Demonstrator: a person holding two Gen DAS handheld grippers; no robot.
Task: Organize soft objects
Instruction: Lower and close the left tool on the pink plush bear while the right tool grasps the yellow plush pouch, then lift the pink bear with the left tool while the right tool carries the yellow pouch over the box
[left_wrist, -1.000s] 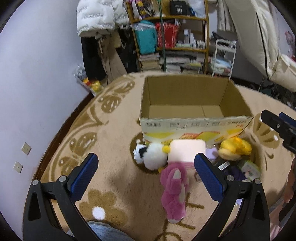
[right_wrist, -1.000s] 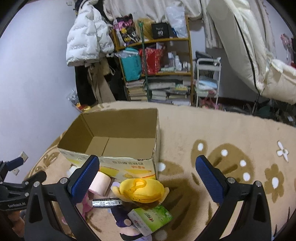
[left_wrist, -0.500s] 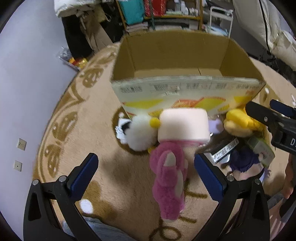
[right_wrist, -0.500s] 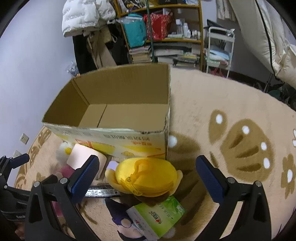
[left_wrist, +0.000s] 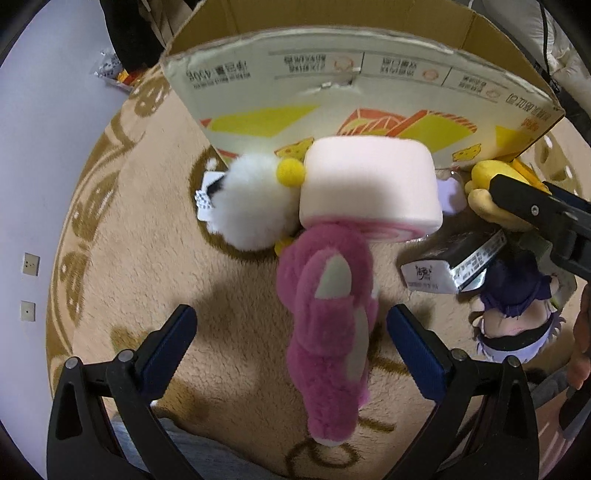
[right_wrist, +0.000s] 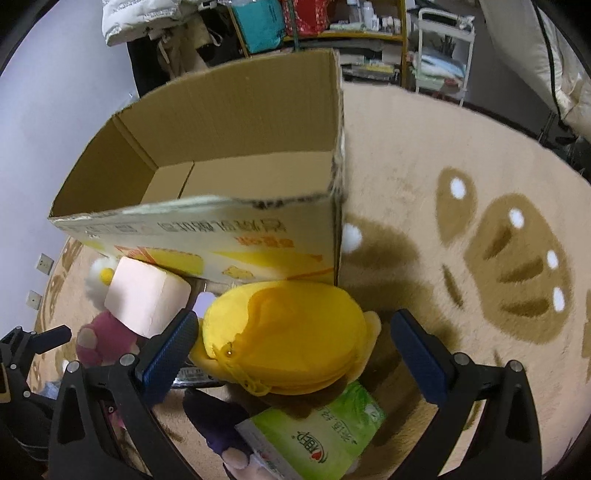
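As both wide-spread claws have dropped closer, left claw (left_wrist: 288, 347) straddles pink plush (left_wrist: 328, 325), right claw (right_wrist: 291, 350) yellow plush (right_wrist: 291, 332).

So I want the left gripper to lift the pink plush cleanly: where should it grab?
Grip the pink plush across its narrow midsection, coming from above with the left gripper. It lies lengthwise between the open fingers, so they close on its sides, short of the pink foam roll at its far end.
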